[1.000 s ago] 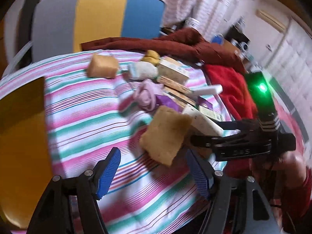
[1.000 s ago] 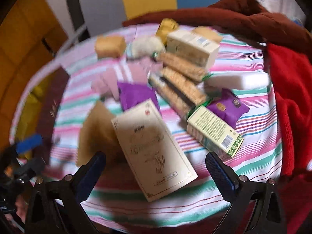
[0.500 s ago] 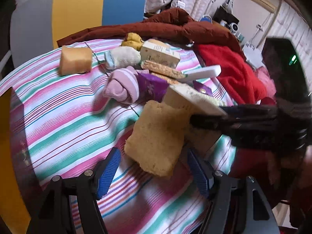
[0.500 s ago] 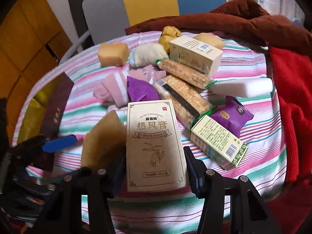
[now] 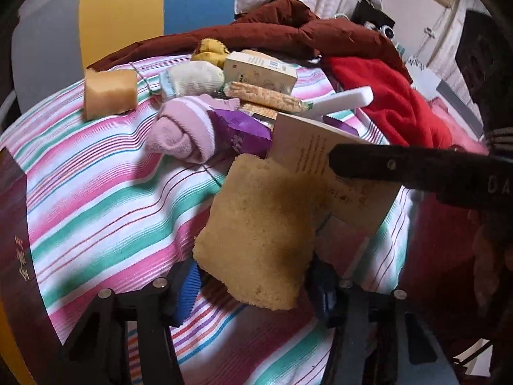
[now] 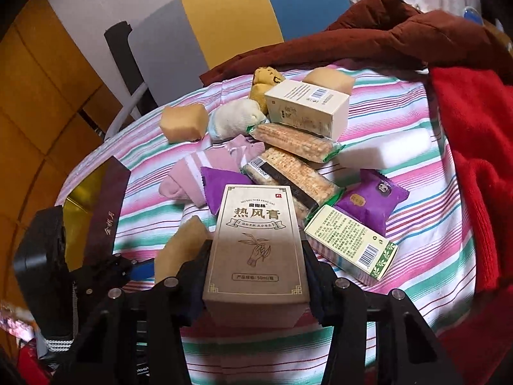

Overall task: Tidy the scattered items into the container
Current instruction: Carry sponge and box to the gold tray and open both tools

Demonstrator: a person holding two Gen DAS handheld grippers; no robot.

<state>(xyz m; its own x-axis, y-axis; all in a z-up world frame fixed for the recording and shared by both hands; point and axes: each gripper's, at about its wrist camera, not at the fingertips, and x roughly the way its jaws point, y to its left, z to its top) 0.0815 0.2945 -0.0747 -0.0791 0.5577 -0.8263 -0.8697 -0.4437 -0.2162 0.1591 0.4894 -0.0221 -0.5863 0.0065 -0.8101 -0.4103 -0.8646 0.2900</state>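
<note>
Kraft-brown cardboard, a flat box [image 6: 256,250] with gold line-art, sits pinched between my right gripper [image 6: 255,284] fingers above the striped cloth [image 5: 96,199]; my left gripper [image 5: 253,284] fingers are closing around a porous tan sponge [image 5: 259,240]

the striped cloth [image 5: 96,192] lies bare on its left half, giving open passage there between the tan block [image 5: 110,93] and the dark box edge [image 5: 12,224]. the centre is crowded: pink sock [image 5: 182,134], purple packet [image 5: 240,131], cracker packs [image 6: 288,173], cream carton [image 6: 307,109] and green carton [image 6: 349,240] lie touching or overlapping. the red cloth [image 6: 474,160] and the brown garment [image 5: 288,29] wall in the right and far sides.
</note>
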